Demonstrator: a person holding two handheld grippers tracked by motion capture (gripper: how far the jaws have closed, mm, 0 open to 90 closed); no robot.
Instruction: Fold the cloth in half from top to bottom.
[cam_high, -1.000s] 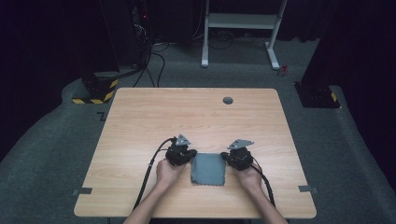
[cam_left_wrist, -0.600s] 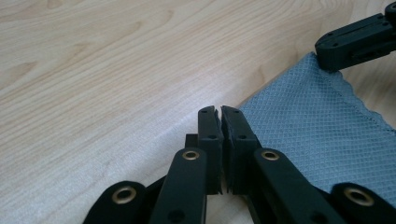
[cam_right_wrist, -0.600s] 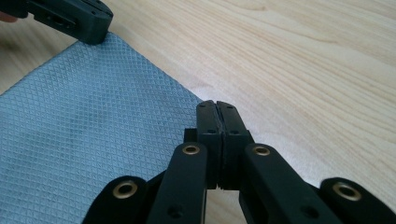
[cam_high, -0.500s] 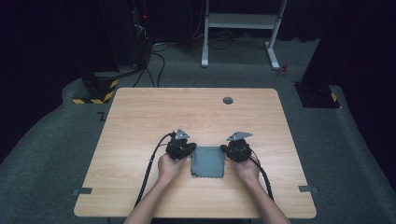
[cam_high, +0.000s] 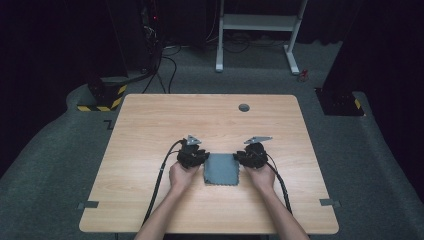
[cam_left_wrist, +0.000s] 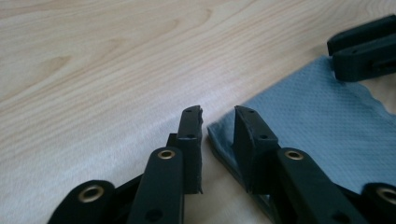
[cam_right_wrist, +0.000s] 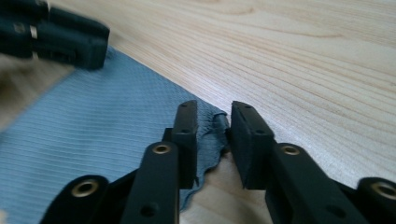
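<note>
A: High view: grey cloth flat on the table, near the person's edge. Left gripper at its left side, right gripper at its right side. Too small here to read the jaws.

B: Left gripper view?

A: Jaws parted, just been opening. Folded corner of the cloth sits in the gap, against the right-hand jaw, not pinched. Released, by the look of it. Other gripper's black jaws visible at the far corner, top right.

B: Right gripper view?

A: Same story. Jaws apart, just been opening. Crumpled cloth edge between them, hanging loose, no pad pressing. Corner stands up a little, not lying flat. Rest of the cloth spreads off to the left.

B: Risks?

A: Probably snagging. Both corners lie between the jaws, so pulling back low could drag the cloth along and undo the fold. Raised corner on the right side most likely to catch on a jaw. Uneven retreat of the two hands could also skew the cloth on the table.

B: Fix?

A: Open wider, lift clear first, then back off.
</note>
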